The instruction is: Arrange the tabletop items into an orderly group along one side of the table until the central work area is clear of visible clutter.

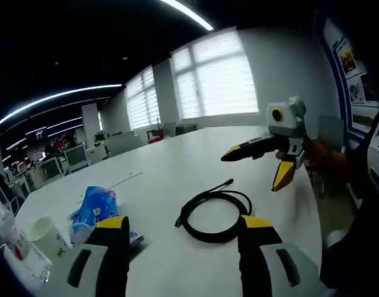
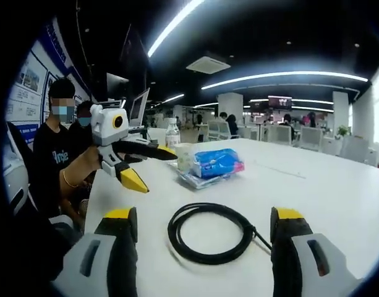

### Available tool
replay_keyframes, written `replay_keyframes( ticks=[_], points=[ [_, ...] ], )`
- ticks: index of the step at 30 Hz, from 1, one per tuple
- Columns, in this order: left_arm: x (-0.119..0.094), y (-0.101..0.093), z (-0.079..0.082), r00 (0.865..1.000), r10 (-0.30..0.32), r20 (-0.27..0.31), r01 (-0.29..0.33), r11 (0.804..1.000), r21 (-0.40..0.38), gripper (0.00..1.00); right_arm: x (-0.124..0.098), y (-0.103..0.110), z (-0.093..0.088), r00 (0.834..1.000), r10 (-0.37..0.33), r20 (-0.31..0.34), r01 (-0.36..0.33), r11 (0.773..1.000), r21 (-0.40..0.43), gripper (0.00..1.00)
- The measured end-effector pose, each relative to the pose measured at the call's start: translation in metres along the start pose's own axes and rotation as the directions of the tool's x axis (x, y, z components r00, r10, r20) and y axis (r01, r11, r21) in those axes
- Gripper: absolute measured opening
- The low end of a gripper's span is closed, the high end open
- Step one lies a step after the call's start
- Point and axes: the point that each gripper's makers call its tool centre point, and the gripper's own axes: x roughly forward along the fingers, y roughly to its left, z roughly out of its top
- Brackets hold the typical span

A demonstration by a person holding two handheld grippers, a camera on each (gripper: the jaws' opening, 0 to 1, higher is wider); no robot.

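A coiled black cable (image 1: 215, 214) lies on the white table (image 1: 195, 154), just ahead of my left gripper (image 1: 184, 224), whose jaws stand open around empty air. My right gripper (image 1: 258, 166) hovers open above the table to the right of the coil. In the right gripper view the same cable (image 2: 209, 232) rests between the open jaws of my right gripper (image 2: 205, 218). My left gripper (image 2: 153, 166) hangs open at the left there. A blue tissue pack (image 1: 94, 206) (image 2: 215, 162), a paper cup (image 1: 46, 234) (image 2: 184, 156) and a plastic bottle (image 2: 172, 133) sit together.
A clear wrapped packet (image 1: 22, 257) lies by the cup near the table's edge. Two people (image 2: 59, 148) sit at the table's side behind my left gripper. Desks and monitors (image 1: 65, 158) fill the room beyond. Broad bare tabletop stretches past the cable.
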Motion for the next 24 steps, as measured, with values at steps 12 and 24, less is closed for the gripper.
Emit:
replay_keyframes(
  ticks=[12, 24],
  points=[
    [-0.016, 0.022, 0.005, 0.993, 0.116, 0.019, -0.115, 0.993, -0.029, 0.8, 0.008, 0.002, 0.02, 1.0, 0.016, 0.026, -0.015, 0.999, -0.034, 0.89],
    [-0.03, 0.049, 0.003, 0.981, 0.195, 0.013, -0.195, 0.981, -0.025, 0.8, 0.018, -0.007, 0.043, 0.998, 0.033, 0.051, -0.031, 0.999, -0.035, 0.89]
  ],
)
